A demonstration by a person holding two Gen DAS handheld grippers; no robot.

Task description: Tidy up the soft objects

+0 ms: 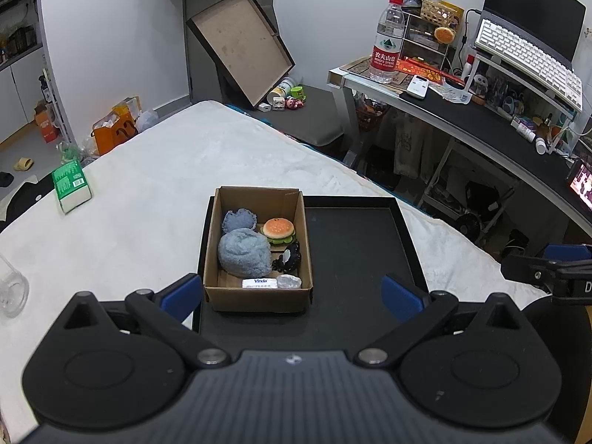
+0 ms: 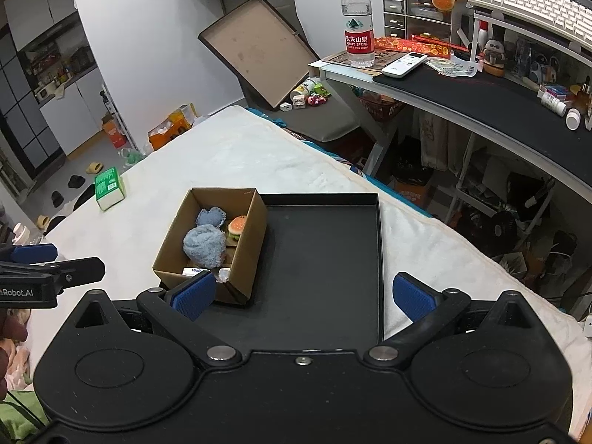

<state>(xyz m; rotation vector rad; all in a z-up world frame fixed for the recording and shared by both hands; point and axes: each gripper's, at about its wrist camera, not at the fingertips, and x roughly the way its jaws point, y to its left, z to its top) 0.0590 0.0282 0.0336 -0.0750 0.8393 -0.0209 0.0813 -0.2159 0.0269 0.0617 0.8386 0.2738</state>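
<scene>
A brown cardboard box (image 1: 288,199) stands in the left part of a black tray (image 1: 355,259) on the white bed. Inside the box lie a fluffy blue-grey ball (image 1: 244,252), a blue heart-shaped pad (image 1: 239,219), a burger plush (image 1: 278,230), a black-and-white toy (image 1: 288,259), a white tissue pack (image 1: 259,282) and a small clear wrapped item (image 1: 289,281). My left gripper (image 1: 292,296) hovers open just in front of the box. My right gripper (image 2: 304,296) is open over the tray (image 2: 333,259), beside the box (image 2: 244,244). The blue ball (image 2: 204,246) and burger (image 2: 236,227) show there too.
A green-and-white carton (image 1: 71,185) lies at the bed's far left, and a clear glass (image 1: 11,292) stands at the left edge. A desk (image 1: 481,118) with a water bottle (image 1: 387,40), keyboard and clutter runs along the right. An open flat box leans on the far wall.
</scene>
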